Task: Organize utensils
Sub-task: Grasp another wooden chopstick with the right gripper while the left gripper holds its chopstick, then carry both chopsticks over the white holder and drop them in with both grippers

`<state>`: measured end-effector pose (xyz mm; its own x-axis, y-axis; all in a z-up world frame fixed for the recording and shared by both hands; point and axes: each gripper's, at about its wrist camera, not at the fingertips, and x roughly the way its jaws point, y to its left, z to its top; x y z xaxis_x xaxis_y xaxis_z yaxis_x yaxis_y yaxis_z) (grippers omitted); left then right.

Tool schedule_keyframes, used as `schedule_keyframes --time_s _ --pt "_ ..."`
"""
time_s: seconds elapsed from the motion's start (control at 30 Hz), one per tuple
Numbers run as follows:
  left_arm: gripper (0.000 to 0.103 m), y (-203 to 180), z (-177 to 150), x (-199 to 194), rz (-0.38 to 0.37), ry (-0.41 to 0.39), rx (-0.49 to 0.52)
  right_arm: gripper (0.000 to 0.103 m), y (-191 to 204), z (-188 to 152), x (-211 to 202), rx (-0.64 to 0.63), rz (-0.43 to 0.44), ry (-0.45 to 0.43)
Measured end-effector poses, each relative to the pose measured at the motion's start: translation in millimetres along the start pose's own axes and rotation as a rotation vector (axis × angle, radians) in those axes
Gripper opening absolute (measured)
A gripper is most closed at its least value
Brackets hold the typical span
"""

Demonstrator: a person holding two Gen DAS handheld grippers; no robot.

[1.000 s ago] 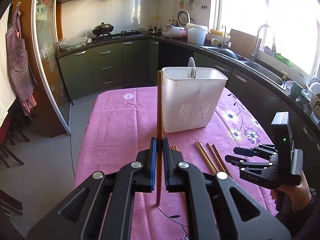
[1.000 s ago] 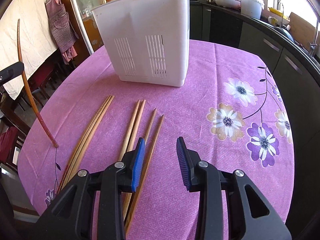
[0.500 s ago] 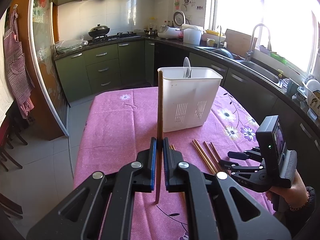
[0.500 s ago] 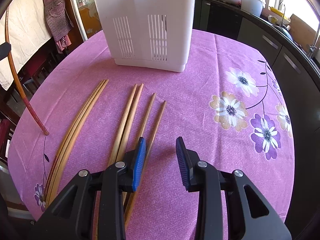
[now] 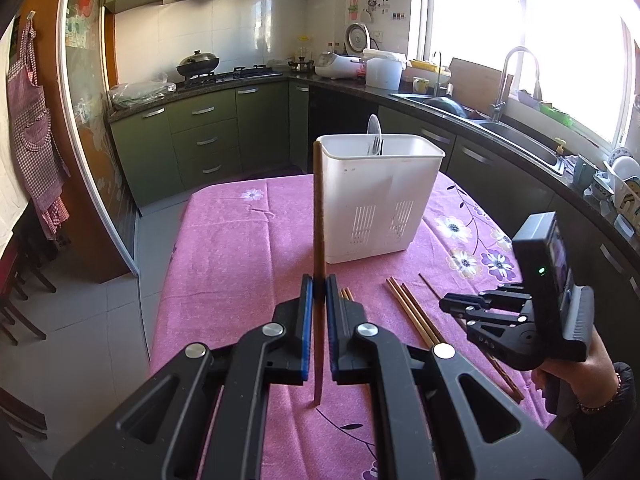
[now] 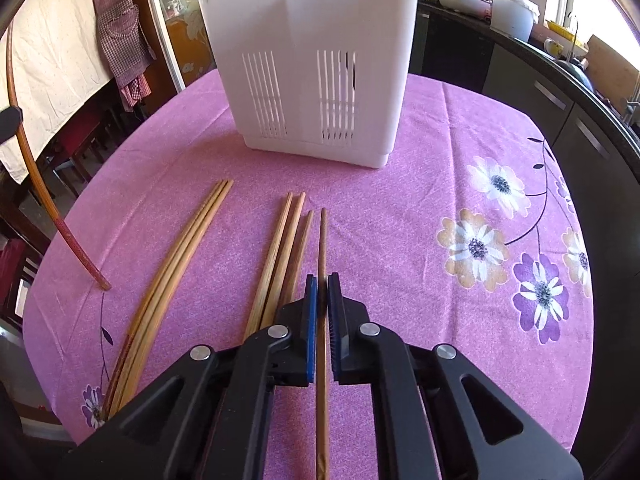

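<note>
L gripper (image 5: pixel 316 300) was clamped on a dark chopstick (image 5: pixel 318 216), held upright w/ its tip over the pink cloth (image 5: pixel 224 248), just in front of the white holder (image 5: pixel 376 204). R gripper (image 6: pixel 322 300) had just been closing & pinched the rightmost chopstick (image 6: pixel 322 240) off the table row. Best lift it straight, clear of its neighbour (image 6: pixel 298 248), then tip it vertical before dropping it into the holder.

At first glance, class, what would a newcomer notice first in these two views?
The white utensil holder stands at the middle of the pink flowered tablecloth. The left gripper holds one chopstick upright before it, while the right gripper has just closed on another chopstick lying beside loose ones.
</note>
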<state>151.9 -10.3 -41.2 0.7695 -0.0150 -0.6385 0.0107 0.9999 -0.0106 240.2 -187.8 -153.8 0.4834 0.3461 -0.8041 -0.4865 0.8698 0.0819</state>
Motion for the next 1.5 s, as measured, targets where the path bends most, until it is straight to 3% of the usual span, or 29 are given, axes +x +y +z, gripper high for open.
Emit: schedule_keyframes --time_s 0.23,0.37,0.67,0.97,1.2,1.5 --pt "0.007 0.6 0.3 -0.6 0.000 0.002 0.002 0.006 -15.2 11.3 -97.0 0.058 0.026 -0.256" --pt "0.007 0.6 0.0 -0.9 0.000 0.002 0.004 0.006 -16.3 4.3 -134.9 0.058 0.037 -0.332" --pt "0.007 -3.0 -0.4 -3.9 0.005 0.000 0.017 0.006 -11.7 -26.3 -170.3 0.063 0.048 -0.380" --pt "0.007 -4.7 14.3 -10.6 -0.023 -0.009 0.025 0.006 -14.6 -30.3 -173.7 0.067 0.050 -0.385" --pt "0.007 -10.9 63.6 -21.9 -0.099 -0.018 0.041 0.006 -20.5 -31.1 -172.4 0.079 0.055 -0.385" --pt "0.007 -22.3 151.1 -45.9 -0.075 -0.178 0.053 0.006 -29.4 -29.5 -170.5 0.087 0.068 -0.385"
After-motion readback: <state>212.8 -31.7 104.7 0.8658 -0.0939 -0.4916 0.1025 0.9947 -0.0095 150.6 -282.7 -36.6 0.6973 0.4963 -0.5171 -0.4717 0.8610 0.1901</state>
